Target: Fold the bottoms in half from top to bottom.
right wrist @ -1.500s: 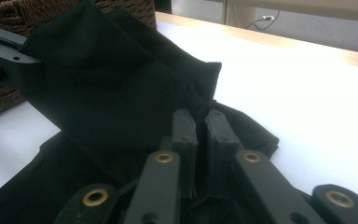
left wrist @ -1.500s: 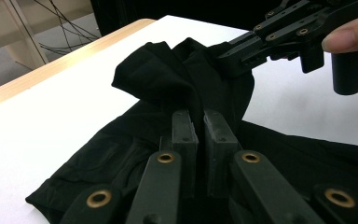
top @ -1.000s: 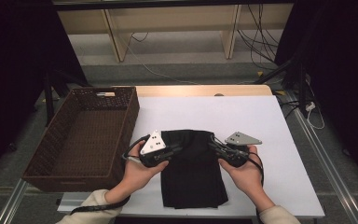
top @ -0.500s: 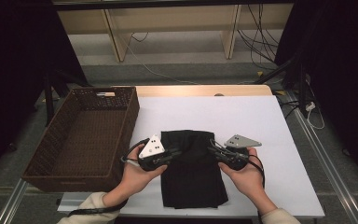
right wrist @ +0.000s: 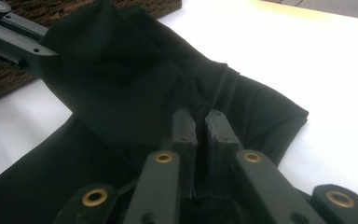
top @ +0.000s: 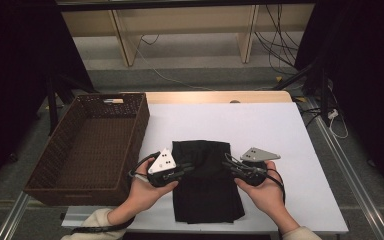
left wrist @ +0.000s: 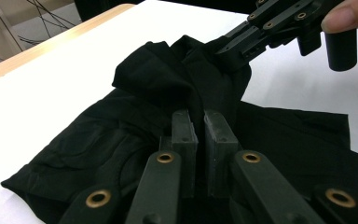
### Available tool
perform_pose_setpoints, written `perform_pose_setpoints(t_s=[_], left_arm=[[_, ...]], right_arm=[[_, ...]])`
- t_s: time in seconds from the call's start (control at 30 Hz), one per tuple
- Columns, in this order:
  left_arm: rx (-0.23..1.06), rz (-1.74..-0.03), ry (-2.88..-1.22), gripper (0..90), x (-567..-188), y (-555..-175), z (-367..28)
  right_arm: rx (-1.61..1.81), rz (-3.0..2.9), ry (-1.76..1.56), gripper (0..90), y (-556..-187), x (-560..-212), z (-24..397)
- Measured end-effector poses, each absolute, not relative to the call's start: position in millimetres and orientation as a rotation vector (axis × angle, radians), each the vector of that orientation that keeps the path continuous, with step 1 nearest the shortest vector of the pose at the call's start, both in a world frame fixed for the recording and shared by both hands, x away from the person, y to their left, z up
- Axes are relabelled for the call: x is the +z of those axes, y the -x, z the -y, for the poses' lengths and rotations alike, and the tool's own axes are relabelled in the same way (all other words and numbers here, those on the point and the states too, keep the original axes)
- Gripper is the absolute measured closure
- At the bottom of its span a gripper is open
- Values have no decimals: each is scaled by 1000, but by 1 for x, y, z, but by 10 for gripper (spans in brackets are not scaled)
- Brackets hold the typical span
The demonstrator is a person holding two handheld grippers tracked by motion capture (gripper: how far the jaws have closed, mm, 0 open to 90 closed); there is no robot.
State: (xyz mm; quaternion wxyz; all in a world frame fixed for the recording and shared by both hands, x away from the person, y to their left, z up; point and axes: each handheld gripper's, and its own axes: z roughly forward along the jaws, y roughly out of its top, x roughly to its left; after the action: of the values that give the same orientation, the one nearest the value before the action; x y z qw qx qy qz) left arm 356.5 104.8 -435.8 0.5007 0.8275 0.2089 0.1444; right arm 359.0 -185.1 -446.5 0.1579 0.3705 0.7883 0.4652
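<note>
Our left gripper [top: 189, 169] and right gripper [top: 228, 166] both stay clamped on the folded black cloth [top: 206, 200], its pinched fold lifted slightly nearer us than before

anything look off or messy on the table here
Nothing stands out. The black garment lies on the white table, its far end lifted by the left gripper and right gripper; the wicker basket sits square.

Cloth [top: 205, 185] hides table beneath. Left gripper [left wrist: 199, 122] view: cloth's near edge cut off at bottom. High view: jaw tips buried in folds, basket [top: 87, 187] contents too dark.
</note>
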Motion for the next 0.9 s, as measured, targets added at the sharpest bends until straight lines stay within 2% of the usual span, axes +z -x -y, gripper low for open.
perform_pose_setpoints(t_s=[0.9], left_arm=[[317,-470,-2043,837,-439,-348,-106]], right_arm=[[1301,-2357,-1042,839,-348,-451,185]])
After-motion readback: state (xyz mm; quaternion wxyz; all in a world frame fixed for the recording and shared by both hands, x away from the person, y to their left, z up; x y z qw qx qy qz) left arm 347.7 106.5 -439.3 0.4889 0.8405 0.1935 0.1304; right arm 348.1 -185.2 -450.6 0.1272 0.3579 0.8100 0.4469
